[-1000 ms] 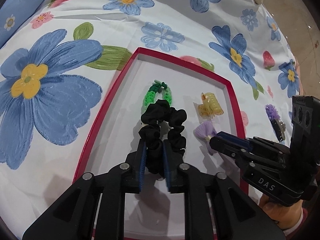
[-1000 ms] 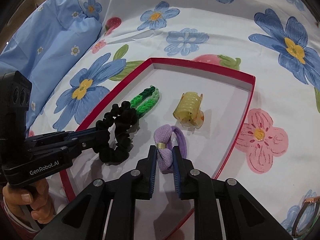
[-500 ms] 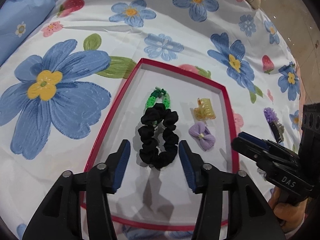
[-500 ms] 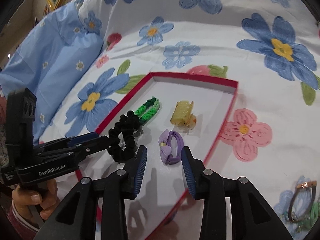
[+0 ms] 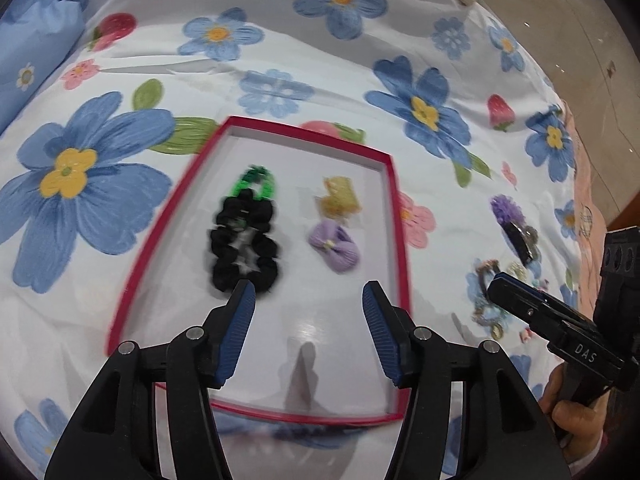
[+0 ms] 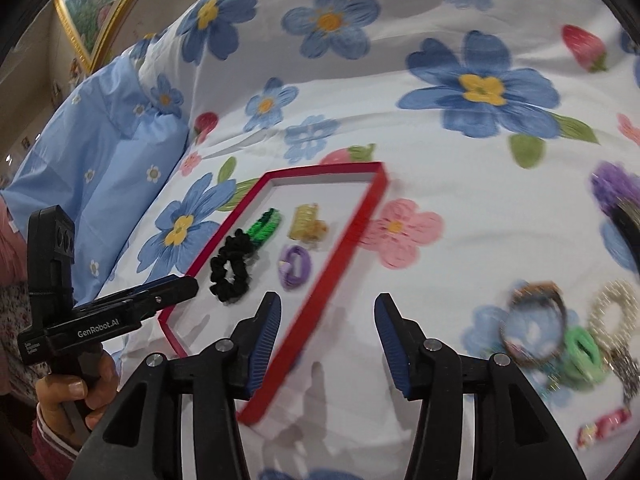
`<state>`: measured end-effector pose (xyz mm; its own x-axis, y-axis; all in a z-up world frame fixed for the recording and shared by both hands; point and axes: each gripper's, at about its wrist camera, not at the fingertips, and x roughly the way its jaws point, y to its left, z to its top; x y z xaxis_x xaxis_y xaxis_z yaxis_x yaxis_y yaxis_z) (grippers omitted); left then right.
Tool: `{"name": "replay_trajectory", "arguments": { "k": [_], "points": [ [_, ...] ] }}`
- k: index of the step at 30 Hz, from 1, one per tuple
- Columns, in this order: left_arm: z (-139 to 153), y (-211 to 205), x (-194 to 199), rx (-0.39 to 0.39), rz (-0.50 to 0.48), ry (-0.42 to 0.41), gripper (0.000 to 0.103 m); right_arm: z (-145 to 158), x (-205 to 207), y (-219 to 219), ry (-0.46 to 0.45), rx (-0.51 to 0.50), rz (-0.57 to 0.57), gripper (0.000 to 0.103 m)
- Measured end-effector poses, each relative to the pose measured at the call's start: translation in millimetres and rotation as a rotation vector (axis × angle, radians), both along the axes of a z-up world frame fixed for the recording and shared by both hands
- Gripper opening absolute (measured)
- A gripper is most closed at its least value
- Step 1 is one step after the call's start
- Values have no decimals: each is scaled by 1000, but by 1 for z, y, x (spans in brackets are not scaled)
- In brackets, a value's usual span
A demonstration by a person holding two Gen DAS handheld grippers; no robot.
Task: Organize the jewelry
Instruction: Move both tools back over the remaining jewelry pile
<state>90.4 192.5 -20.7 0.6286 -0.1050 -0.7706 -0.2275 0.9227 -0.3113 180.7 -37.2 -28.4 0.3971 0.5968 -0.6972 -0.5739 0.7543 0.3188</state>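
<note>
A red-rimmed white tray [image 5: 304, 135] lies on the flowered bedspread. In it are a black scrunchie [image 5: 244, 248], a green braided tie [image 5: 256, 180], a yellow claw clip [image 5: 340, 200] and a purple bow tie [image 5: 336, 248]. My left gripper [image 5: 308, 292] hovers over the tray's near half, jaws opening and empty, the scrunchie just beyond its left finger. My right gripper [image 6: 328, 304] straddles the tray's right rim [image 6: 350, 236], jaws also opening with nothing between them. Each gripper shows in the other's view, the right gripper [image 5: 498, 286] and the left gripper [image 6: 192, 286].
A loose pile of hair ties and clips [image 6: 560, 332] lies on the bedspread right of the tray, with a purple fuzzy clip [image 6: 616, 188] beyond it. A light blue pillow [image 6: 100, 152] sits far left. The bed's edge and floor [image 5: 592, 40] are at the right.
Both grippers let go, the left of the black scrunchie and the right of the purple tie, opened and drew back and up. The right one swung rightward toward the tray's rim.
</note>
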Motion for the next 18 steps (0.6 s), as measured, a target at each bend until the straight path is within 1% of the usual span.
{"name": "replay_trajectory", "arguments": {
  "k": [12, 18],
  "points": [
    [8, -69, 9, 18, -144, 5, 57, 3, -11, -87, -10, 17, -148, 51],
    [10, -97, 16, 37, -198, 10, 58, 2, -12, -127, -9, 16, -217, 51]
  ]
}}
